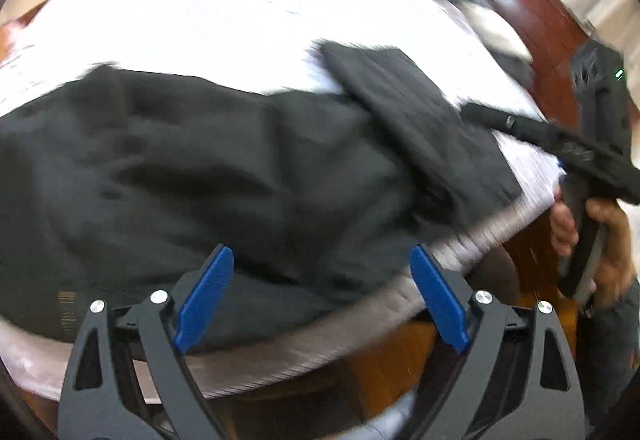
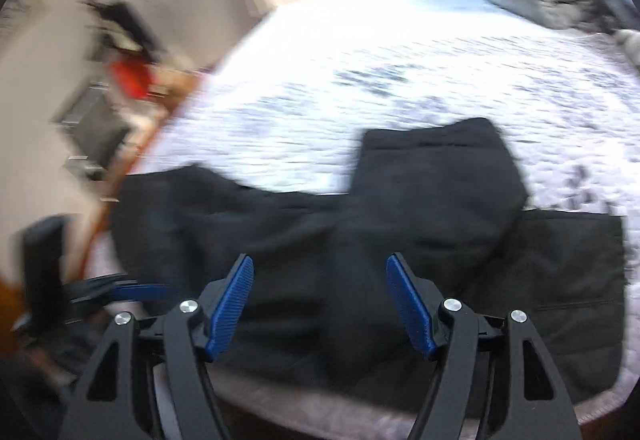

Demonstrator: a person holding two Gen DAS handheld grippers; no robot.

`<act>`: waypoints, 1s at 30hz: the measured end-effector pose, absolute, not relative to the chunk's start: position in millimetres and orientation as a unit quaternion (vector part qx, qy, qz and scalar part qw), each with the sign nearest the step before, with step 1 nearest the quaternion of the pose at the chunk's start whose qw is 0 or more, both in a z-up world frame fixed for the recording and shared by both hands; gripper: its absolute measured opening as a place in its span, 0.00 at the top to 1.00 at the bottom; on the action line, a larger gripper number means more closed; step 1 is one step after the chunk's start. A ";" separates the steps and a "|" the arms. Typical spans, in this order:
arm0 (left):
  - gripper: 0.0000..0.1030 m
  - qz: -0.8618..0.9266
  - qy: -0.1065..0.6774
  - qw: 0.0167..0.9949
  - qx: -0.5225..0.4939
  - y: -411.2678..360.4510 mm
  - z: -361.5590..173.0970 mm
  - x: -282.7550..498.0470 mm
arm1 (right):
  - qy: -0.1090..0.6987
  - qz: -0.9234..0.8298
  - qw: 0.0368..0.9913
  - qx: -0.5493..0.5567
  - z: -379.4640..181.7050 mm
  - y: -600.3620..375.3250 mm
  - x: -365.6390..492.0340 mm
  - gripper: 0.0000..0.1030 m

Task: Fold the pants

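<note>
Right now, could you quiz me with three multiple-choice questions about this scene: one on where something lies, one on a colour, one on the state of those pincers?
1. Where do the black pants lie?
A. on the bed
B. on the floor
C. on a chair

2. What colour are the finger pads?
A. red
B. blue
C. yellow

3. How do the left gripper and right gripper stand?
A. both shut on cloth
B. one open, one shut
C. both open, holding nothing

Answers: 1 A, pants spread over the pale quilt; 2 B, pads plainly blue; 3 C, wide gaps between each pair of fingers.
</note>
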State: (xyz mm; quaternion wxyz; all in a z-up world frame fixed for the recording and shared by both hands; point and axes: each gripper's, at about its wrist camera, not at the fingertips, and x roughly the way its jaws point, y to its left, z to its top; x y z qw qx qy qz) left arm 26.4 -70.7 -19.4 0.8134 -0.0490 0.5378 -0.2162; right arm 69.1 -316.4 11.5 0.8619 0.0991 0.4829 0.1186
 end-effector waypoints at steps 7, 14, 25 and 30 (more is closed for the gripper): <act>0.13 -0.103 0.544 0.824 -0.120 -0.2 -41.1 43.5 | 0.526 0.021 0.849 0.041 -22.6 -264.7 148.1 0.32; 0.13 -0.086 0.538 0.834 -0.087 -10.8 -34.9 59.0 | 0.576 -0.076 0.813 0.032 -72.0 -259.5 180.9 0.34; 0.13 -0.038 0.527 0.847 -0.048 -33.2 -35.9 113.0 | 0.567 -0.125 0.814 0.005 -80.8 -266.0 186.0 0.71; 0.13 -0.031 0.546 0.834 -0.071 -21.3 -55.8 114.5 | 0.550 -0.094 0.827 0.068 -66.3 -283.6 177.0 0.94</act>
